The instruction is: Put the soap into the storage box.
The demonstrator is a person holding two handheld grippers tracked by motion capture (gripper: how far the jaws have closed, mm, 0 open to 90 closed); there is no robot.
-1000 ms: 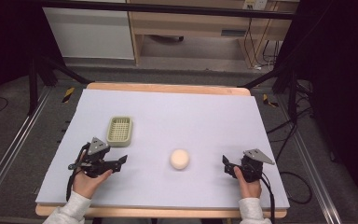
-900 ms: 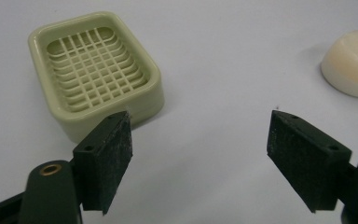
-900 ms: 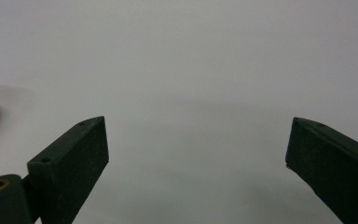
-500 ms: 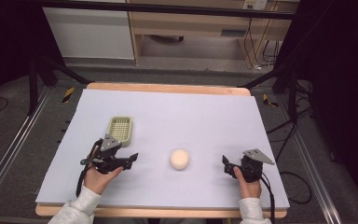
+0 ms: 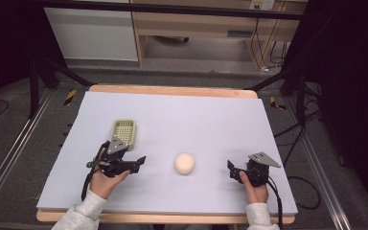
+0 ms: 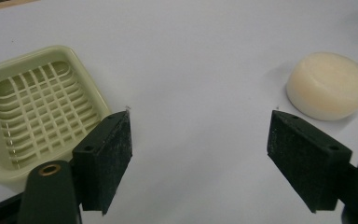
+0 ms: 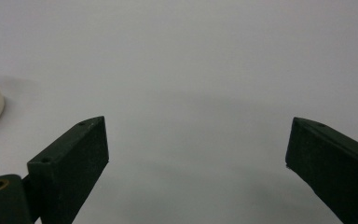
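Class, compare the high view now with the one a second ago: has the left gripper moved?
Yes. The left gripper has moved forward and toward the round soap bar, and now sits just below the green soap dish, which has stayed put.

The soap bar (image 6: 330, 91) is a pale cream with a faint peach tint, plain and unpatterned. The soap dish (image 6: 37, 109) is a light yellowish green, its floor an open lattice of crossing ribs. The tabletop (image 5: 211, 120) is covered in a plain pale lavender-grey, edged in light wood. Both grippers' fingers (image 6: 107, 158) are matt black, and a brass-coloured eyelet (image 6: 49, 169) shows beside one.
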